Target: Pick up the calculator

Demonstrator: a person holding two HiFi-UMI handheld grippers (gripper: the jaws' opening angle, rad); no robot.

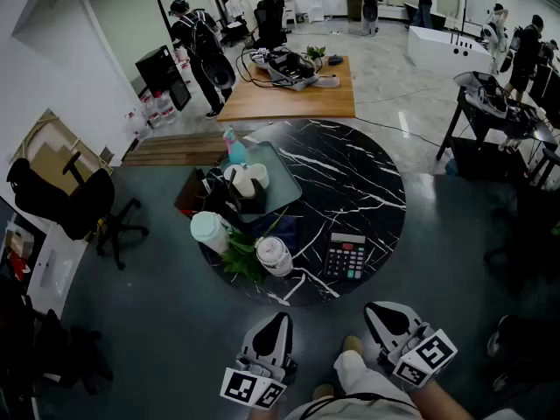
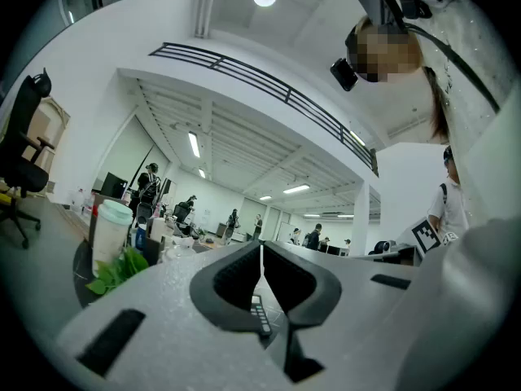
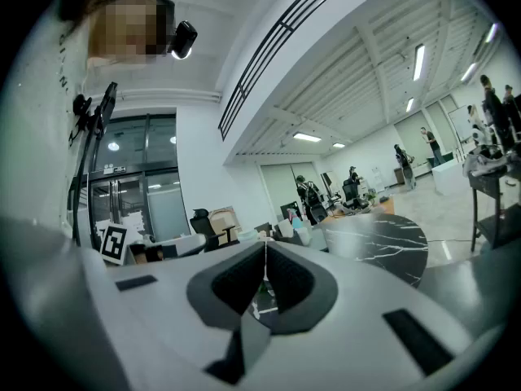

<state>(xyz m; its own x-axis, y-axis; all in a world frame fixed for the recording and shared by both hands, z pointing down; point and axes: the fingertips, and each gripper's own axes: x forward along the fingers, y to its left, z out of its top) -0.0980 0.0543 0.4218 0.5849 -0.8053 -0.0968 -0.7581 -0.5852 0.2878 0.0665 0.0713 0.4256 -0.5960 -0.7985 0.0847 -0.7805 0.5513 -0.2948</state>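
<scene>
The calculator [image 1: 346, 257], dark with a grey display and coloured keys, lies flat near the front edge of the round black marble table [image 1: 367, 182]. Both grippers hover in front of that edge, off the table. My left gripper [image 1: 280, 317] is at lower left of the calculator with its jaws together and nothing in them. My right gripper [image 1: 373, 307] sits just below and right of the calculator, shut and empty. In the left gripper view the closed jaws [image 2: 261, 248] point level, and a strip of the calculator [image 2: 260, 315] shows below them. The right gripper [image 3: 264, 244] faces the table [image 3: 383, 236].
A lidded white cup [image 1: 210, 231], a leafy plant [image 1: 239, 257] and a white jar [image 1: 275, 256] stand left of the calculator. Behind them a grey tray [image 1: 284, 186] holds cups, with a blue bottle [image 1: 234, 150] beside it. A wooden table [image 1: 293, 99], an office chair [image 1: 74, 201] and several people are further off.
</scene>
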